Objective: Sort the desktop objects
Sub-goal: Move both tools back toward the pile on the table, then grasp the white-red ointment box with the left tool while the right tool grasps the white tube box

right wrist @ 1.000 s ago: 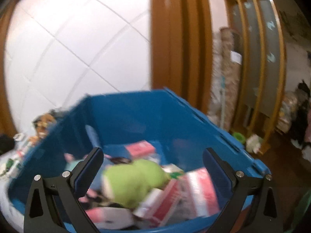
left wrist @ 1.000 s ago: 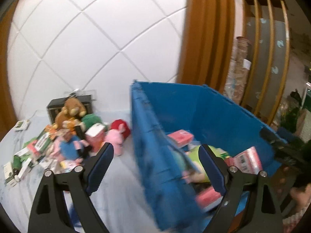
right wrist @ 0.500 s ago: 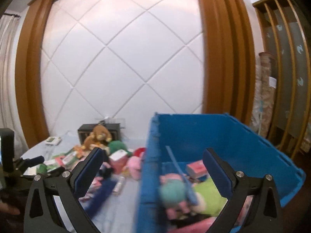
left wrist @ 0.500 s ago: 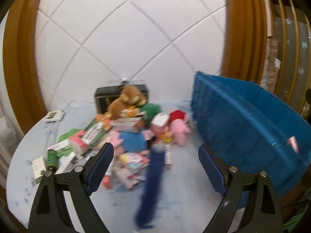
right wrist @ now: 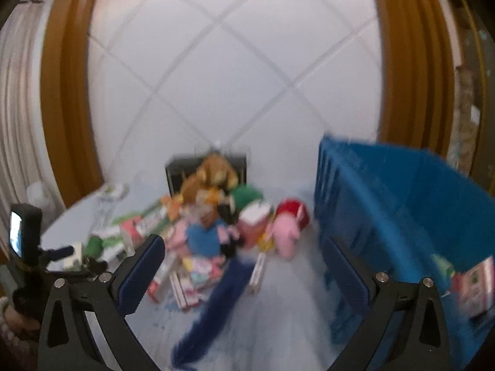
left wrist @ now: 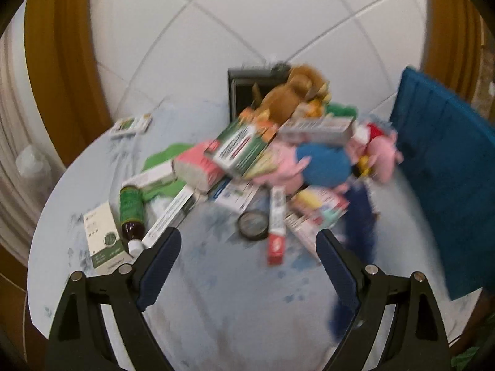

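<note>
Boxes (left wrist: 238, 150) and plush toys (left wrist: 321, 164) lie heaped, print blurred unreadable; both grippers' fingers spread wide, empty.

Toy pile (left wrist: 278, 154) lies left of bin (left wrist: 445, 167).

Beyond our open jaws we see a white wall panel (left wrist: 263, 27) crossed by diagonal seams, wooden frames (right wrist: 66, 92) flanking it on both sides, and a pale curtain (right wrist: 18, 99) far left.
</note>
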